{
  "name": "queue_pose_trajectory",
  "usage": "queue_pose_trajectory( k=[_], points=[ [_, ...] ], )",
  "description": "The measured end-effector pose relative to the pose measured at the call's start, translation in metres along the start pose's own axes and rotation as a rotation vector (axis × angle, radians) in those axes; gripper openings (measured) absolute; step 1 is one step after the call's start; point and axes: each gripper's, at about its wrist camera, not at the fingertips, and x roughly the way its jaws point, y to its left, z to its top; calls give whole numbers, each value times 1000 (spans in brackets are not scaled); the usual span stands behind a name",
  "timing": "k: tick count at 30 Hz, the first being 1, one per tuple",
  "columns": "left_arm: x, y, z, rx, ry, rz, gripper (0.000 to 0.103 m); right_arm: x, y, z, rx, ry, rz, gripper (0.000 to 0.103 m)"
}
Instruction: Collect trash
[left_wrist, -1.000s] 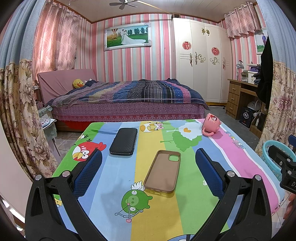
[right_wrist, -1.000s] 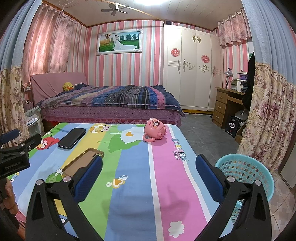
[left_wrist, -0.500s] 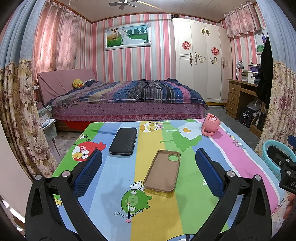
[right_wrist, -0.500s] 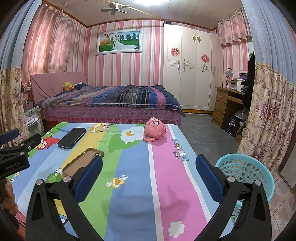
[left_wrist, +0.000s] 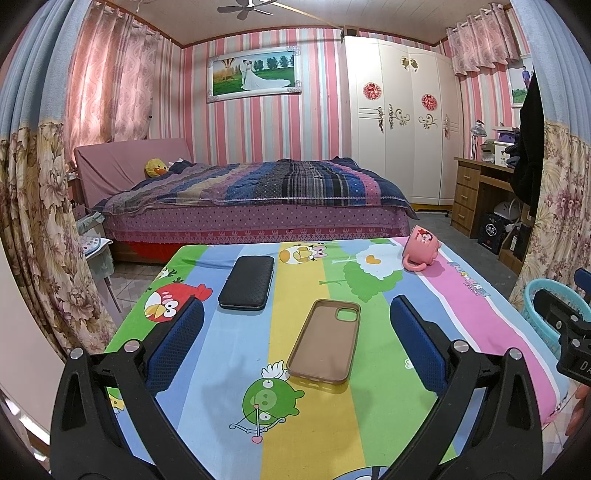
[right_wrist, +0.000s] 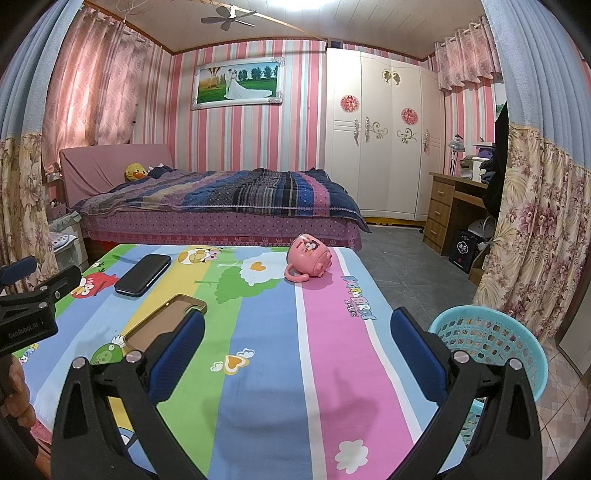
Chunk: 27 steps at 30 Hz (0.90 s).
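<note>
a: where do the grippers stand?
b: the left gripper is held above the near end of the table, jaws spread wide, nothing between them. the right gripper is the same, wide apart and bare, over the pink stripe of the cloth.
a: and the things on the table?
b: a brown phone case lies flat, open side up, near the left gripper. a black case lies farther back, apart from it. a pink mug lies on its side near the far right edge.
a: the basket?
b: a teal basket stands on the floor just beside the table's right side.
</note>
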Motion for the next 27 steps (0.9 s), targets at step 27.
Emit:
queue_pose_trajectory(
  k=[27],
  points=[
    [-2, 0, 2, 4, -5, 2, 98, 0, -1, 0, -1, 1, -2, 98]
  ],
)
